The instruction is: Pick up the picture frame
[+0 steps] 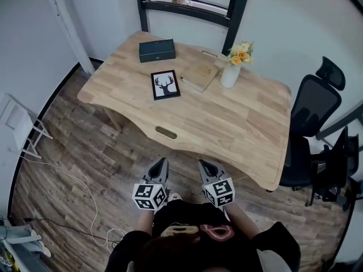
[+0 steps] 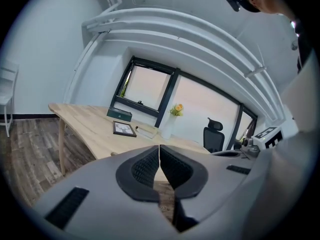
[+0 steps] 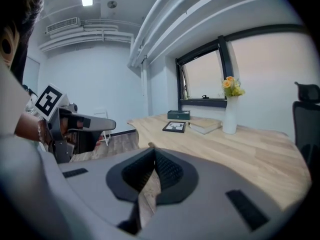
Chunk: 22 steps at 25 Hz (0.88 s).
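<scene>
The picture frame (image 1: 165,85), black-edged with a deer-head print, lies flat on the far left part of the wooden table (image 1: 227,123). It shows small in the left gripper view (image 2: 124,129) and in the right gripper view (image 3: 174,127). Both grippers hover over the floor short of the table's near edge, well away from the frame. My left gripper (image 1: 162,162) is shut with nothing in it, its pads meeting (image 2: 159,150). My right gripper (image 1: 203,164) is likewise shut and empty (image 3: 152,152).
A dark green box (image 1: 157,50) sits behind the frame, a book (image 1: 199,77) to its right, then a white vase of flowers (image 1: 231,72). Black office chairs (image 1: 315,129) stand at the table's right end. Cables (image 1: 85,208) lie on the wood floor at left.
</scene>
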Each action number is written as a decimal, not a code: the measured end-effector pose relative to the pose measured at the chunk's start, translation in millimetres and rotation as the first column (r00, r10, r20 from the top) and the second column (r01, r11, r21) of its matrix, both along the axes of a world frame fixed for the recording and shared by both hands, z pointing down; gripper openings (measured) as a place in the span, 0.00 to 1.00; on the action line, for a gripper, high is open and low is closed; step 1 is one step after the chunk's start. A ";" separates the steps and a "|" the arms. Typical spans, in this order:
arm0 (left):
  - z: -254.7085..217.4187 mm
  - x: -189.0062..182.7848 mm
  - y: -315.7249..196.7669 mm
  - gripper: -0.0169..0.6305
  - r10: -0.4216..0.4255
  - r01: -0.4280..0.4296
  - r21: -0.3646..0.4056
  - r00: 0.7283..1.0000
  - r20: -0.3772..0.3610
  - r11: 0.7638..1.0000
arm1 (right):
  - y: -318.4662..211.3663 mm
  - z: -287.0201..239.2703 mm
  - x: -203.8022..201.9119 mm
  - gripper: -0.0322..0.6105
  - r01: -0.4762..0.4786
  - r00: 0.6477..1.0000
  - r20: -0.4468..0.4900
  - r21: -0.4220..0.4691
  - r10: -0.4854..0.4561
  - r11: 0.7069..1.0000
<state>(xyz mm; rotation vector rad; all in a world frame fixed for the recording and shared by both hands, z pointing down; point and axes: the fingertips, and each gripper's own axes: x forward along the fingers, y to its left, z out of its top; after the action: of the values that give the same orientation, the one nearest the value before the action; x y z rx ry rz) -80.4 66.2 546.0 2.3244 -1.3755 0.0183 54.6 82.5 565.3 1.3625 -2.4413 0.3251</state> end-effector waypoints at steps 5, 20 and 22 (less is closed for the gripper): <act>0.9 -7.4 -9.9 0.05 0.013 -0.013 -0.004 1.000 -0.010 1.000 | -2.5 6.6 -11.9 0.07 -0.003 1.000 -0.008 -0.015 0.003 1.000; 12.2 -45.9 -35.4 0.05 -0.072 0.072 -0.045 0.997 0.010 0.996 | -66.3 6.9 -24.0 0.07 0.004 1.000 -0.021 -0.002 -0.004 1.000; 14.7 -51.6 -45.3 0.05 -0.092 0.093 -0.052 0.996 0.016 0.994 | -83.7 5.7 -26.1 0.07 0.011 1.000 -0.006 -0.009 -0.011 1.000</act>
<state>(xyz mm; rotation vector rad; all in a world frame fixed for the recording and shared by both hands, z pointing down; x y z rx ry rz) -131.9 20.9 560.6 2.2196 -1.4700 0.0413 28.5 -1.2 571.1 1.3442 -2.4382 0.3280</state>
